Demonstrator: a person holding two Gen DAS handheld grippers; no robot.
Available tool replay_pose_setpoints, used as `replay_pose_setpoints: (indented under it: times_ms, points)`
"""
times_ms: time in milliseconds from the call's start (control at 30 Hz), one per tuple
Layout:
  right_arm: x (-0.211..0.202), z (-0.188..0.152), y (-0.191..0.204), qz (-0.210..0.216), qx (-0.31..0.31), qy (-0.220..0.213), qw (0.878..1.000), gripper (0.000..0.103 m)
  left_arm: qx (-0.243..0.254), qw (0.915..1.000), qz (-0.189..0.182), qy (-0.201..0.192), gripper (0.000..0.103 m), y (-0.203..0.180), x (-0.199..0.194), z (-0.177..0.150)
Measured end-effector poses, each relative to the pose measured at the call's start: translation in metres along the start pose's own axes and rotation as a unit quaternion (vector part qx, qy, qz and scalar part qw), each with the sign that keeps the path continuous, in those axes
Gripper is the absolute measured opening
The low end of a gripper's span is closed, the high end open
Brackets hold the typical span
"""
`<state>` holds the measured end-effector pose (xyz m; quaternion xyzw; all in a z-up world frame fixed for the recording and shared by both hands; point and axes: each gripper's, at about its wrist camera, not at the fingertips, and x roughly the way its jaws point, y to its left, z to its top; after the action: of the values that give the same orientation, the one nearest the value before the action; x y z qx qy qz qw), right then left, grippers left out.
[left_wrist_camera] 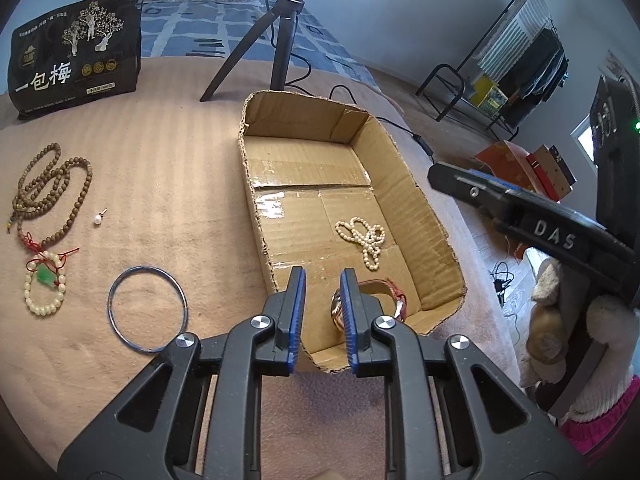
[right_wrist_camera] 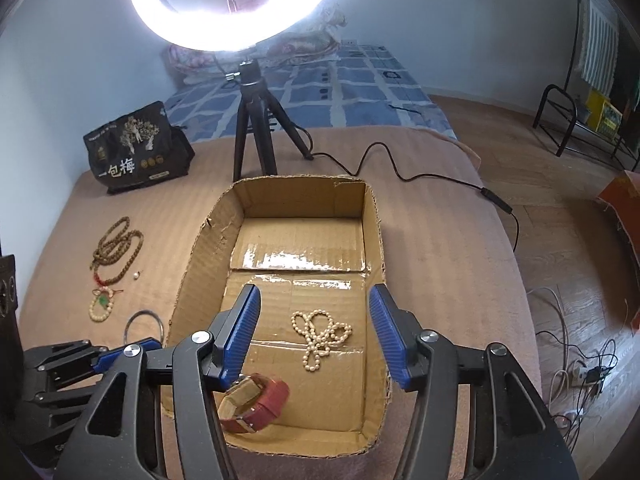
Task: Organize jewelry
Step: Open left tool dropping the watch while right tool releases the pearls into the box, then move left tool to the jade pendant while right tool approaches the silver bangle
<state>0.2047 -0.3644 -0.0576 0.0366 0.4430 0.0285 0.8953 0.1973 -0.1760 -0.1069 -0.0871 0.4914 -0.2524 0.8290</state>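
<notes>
An open cardboard box (left_wrist_camera: 296,120) (right_wrist_camera: 296,196) lies on the tan blanket. In it are a pearl necklace (left_wrist_camera: 362,236) (right_wrist_camera: 316,332) and, at the near end, a red-strapped watch (left_wrist_camera: 396,300) (right_wrist_camera: 260,400). My left gripper (left_wrist_camera: 321,276) hangs over the box's near left corner, jaws slightly apart and empty, the watch just behind its right finger. My right gripper (right_wrist_camera: 315,292) stands wide open above the pearls, touching nothing. Left of the box lie a wooden bead necklace (left_wrist_camera: 52,192) (right_wrist_camera: 116,248), a pale bead bracelet with a green stone (left_wrist_camera: 44,288) (right_wrist_camera: 102,308), a metal bangle (left_wrist_camera: 109,308) and a tiny pearl pendant (left_wrist_camera: 97,220).
A black snack bag (left_wrist_camera: 76,52) stands at the back left. A ring-light tripod (right_wrist_camera: 256,140) stands behind the box, its cable (right_wrist_camera: 400,172) running right. The blanket's edge drops to a wooden floor with cables (right_wrist_camera: 580,372) on the right. A gloved hand (left_wrist_camera: 580,340) holds the right gripper.
</notes>
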Motion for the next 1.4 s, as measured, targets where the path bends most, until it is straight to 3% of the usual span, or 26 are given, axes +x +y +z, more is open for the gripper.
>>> replay_pose_setpoints:
  times_ms: [500,667,733,833,1400]
  points:
    - [-0.011,-0.005,0.011,-0.006,-0.002,-0.012,1.0,0.057,0.025,0.9991,0.027,-0.022,0.016,0.004,-0.024,-0.005]
    - [-0.019,-0.008,0.015,0.007,0.007,-0.03,0.999,0.067,0.027,0.9981,0.045,-0.033,0.017,0.015,-0.038,-0.005]
    - [-0.023,-0.009,0.018,0.009,0.012,-0.036,0.999,0.072,0.02,0.9979,0.049,-0.036,0.021,0.024,-0.044,-0.005]
    - [-0.027,-0.009,0.023,0.009,0.021,-0.046,0.999,0.077,0.011,0.9975,0.056,-0.043,0.037,0.037,-0.054,-0.005]
    - [-0.03,-0.006,0.082,0.065,-0.021,-0.049,0.996,0.081,-0.019,0.9903,0.121,-0.065,0.037,0.129,-0.101,-0.005]
